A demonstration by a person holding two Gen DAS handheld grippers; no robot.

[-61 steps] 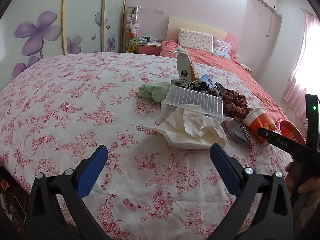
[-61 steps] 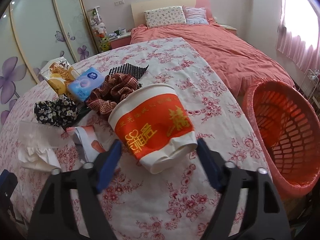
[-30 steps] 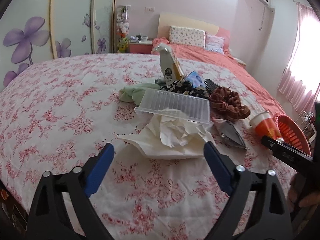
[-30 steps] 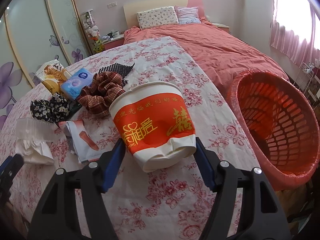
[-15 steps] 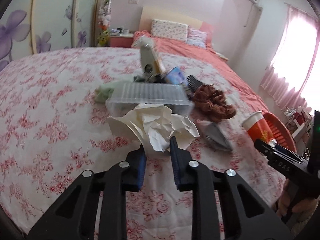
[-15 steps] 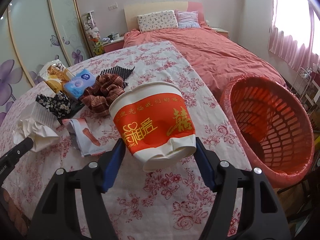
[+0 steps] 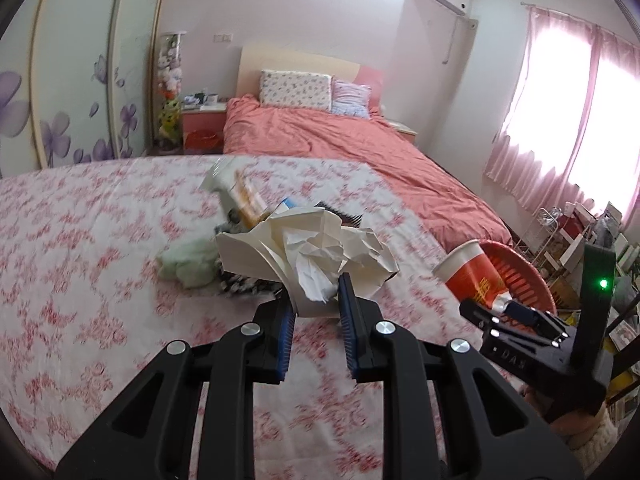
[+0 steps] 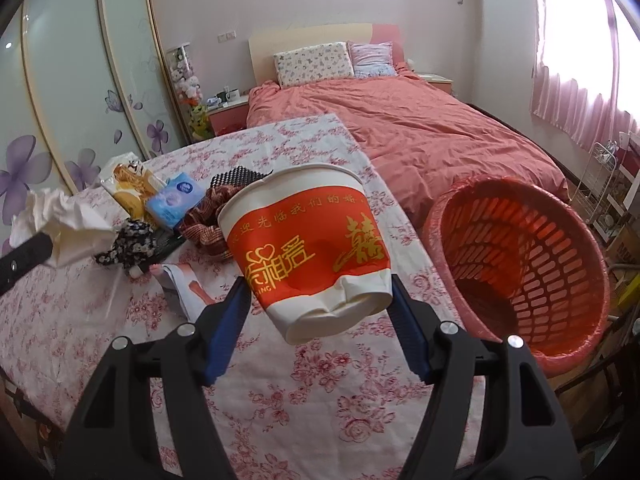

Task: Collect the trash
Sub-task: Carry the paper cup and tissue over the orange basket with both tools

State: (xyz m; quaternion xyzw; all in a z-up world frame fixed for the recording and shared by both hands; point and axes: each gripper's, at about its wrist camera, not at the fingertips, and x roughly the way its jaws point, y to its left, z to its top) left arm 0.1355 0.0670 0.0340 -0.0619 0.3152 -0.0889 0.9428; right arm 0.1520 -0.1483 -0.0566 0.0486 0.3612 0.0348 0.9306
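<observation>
Your left hand-held gripper [image 7: 316,300] is pinched nearly closed on the crumpled tissue wad [image 7: 316,248], blue pads biting into its lower end, and the whole wad is up off the floral bedspread [image 7: 100,260]. The rest of the paper fans out above and ahead of the pads, so it's sitting right at the tips, not deep in the jaws.

Your right hand-held gripper [image 8: 320,300] is spread fairly wide, clamped on the red and white paper cup [image 8: 304,248]. The pads squeeze its dented bottom end, and the cup tilts with the rim pointing away from you. It's also clear of the bedspread.

Just to the right of the cup is the red mesh basket [image 8: 560,344], standing beside the bed edge with its opening facing you. From the left wrist view the cup shows up right in front of that basket.

Further out on the bedspread there's a little pile: a snack bag [image 8: 128,184], a blue tissue pack [image 8: 174,198], a plaid scrunchie [image 8: 204,228], a dark floral scrunchie [image 8: 128,242] and a green cloth [image 7: 188,264].
</observation>
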